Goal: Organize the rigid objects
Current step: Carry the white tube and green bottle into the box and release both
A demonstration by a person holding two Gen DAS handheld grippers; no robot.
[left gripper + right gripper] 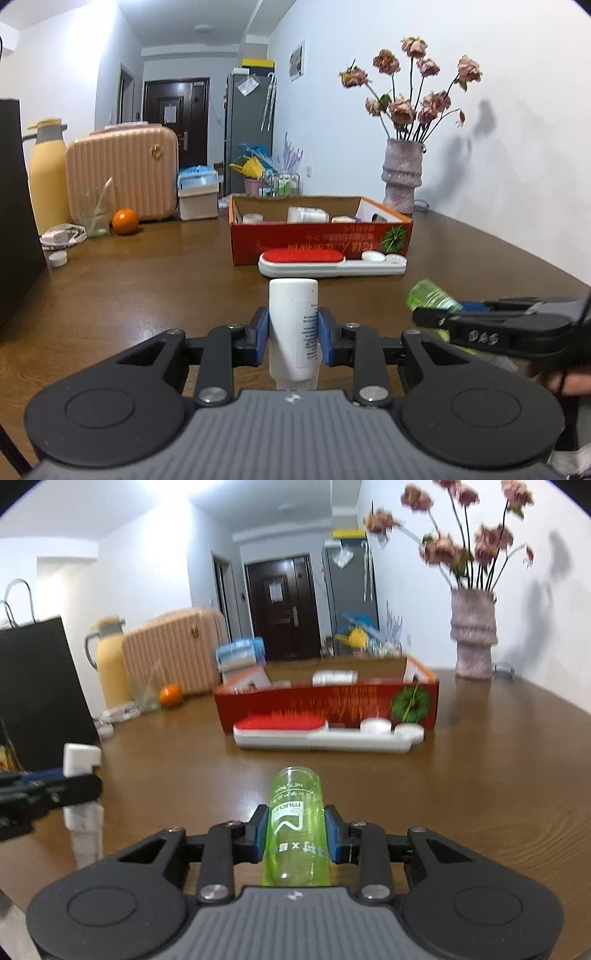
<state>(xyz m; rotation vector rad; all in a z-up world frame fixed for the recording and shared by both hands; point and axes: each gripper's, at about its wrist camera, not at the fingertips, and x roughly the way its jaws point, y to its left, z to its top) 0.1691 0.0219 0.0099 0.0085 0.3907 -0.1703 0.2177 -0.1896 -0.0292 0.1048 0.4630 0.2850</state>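
My left gripper [292, 334] is shut on a white bottle [293, 325], held upright above the brown table. It also shows in the right wrist view [82, 771] at the left. My right gripper [295, 834] is shut on a clear green bottle [295, 823], pointing forward. The green bottle shows in the left wrist view [430, 297] at the right. A red cardboard box [321, 236] with several white containers stands ahead. A red and white lint brush [330, 263] lies in front of it.
A vase of dried roses [402, 177] stands at the back right. An orange [125, 220], a glass [96, 218], a yellow flask [48, 173] and a pink case [123, 171] stand at the back left. A black bag [37, 690] stands at the left.
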